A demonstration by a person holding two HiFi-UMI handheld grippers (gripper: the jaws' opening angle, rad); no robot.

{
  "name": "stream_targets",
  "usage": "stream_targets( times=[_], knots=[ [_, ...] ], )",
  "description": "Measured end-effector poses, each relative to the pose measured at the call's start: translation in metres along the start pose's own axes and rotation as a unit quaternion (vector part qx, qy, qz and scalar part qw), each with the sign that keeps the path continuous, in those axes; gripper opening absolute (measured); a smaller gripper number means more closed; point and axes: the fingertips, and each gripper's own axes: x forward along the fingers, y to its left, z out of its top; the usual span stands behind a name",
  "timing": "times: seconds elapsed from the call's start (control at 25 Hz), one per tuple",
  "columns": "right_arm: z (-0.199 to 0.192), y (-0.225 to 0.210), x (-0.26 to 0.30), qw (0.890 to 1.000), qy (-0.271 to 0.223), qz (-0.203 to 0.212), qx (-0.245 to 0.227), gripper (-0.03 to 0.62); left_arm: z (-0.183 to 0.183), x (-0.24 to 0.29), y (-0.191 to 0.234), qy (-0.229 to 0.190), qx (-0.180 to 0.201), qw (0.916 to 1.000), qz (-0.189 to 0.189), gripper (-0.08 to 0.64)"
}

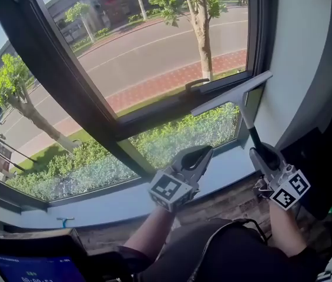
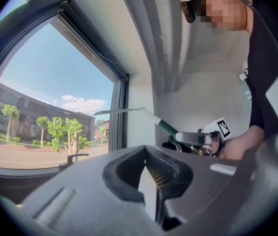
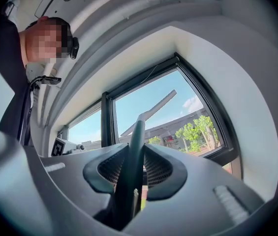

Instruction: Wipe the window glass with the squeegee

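Observation:
The squeegee [image 1: 231, 93] has a long pale blade and a dark green handle [image 1: 251, 135]. My right gripper [image 1: 260, 153] is shut on that handle and holds the blade up, slanted across the lower right corner of the window glass [image 1: 154, 51]. Whether the blade touches the glass I cannot tell. In the right gripper view the handle [image 3: 134, 156] runs up between the jaws of the right gripper [image 3: 135, 168]. My left gripper [image 1: 203, 153] hangs shut and empty over the sill, left of the right one. From the left gripper [image 2: 148, 176] the squeegee [image 2: 121, 111] shows beside the frame.
A dark window frame [image 1: 89, 116] with a crossbar and a latch handle [image 1: 196, 84] divides the glass. Below runs a pale sill [image 1: 113, 201] above a brick wall [image 1: 224, 201]. A white wall [image 1: 298, 51] closes the right side. A screen [image 1: 30, 266] sits at bottom left.

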Motion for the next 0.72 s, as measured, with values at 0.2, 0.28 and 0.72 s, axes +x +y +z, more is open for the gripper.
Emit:
stream_targets(
  times=[0.2, 0.28, 0.72],
  knots=[
    [-0.002, 0.0, -0.005, 1.0, -0.008, 0.0, 0.007, 0.1, -0.002, 0.0, -0.007, 0.002, 0.009, 0.9999, -0.005, 0.003],
    [0.001, -0.001, -0.008, 1.0, -0.01, 0.001, 0.006, 0.1, 0.0, 0.003, -0.01, 0.002, 0.013, 0.9999, -0.007, 0.003],
    [0.019, 0.001, -0.01, 1.0, -0.008, 0.013, -0.001, 0.1, 0.017, 0.004, -0.018, 0.004, 0.019, 0.9998, -0.004, 0.003]
  ],
)
